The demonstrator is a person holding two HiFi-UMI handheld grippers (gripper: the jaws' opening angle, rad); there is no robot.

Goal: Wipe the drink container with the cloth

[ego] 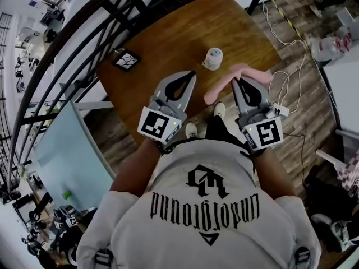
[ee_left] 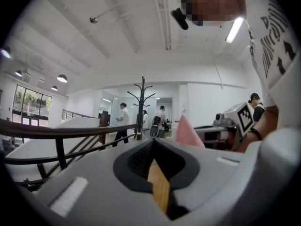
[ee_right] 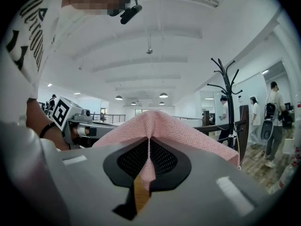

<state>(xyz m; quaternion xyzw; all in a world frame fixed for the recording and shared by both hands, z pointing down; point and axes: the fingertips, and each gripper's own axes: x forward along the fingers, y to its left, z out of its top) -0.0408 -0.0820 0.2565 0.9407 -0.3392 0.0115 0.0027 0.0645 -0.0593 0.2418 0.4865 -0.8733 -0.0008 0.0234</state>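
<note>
A small white drink container [ego: 213, 59] stands upright on the round wooden table [ego: 168, 43], near its front edge. My right gripper [ego: 236, 83] is shut on a pink cloth [ego: 231, 77], which drapes over its tips just right of the container. In the right gripper view the cloth [ee_right: 162, 126] is pinched between the jaws of the right gripper [ee_right: 148, 139] and folds over both. My left gripper [ego: 192, 74] is held left of the container, shut and empty. In the left gripper view its jaws [ee_left: 153, 142] meet, and the cloth [ee_left: 188, 133] shows to the right. Neither gripper view shows the container.
A black square tile with a white pattern [ego: 125, 60] lies at the table's left edge. A dark curved railing [ego: 73, 43] runs behind the table. White cables [ego: 291, 55] trail over the wooden floor at right. A coat rack [ee_right: 229, 102] and several people stand farther off.
</note>
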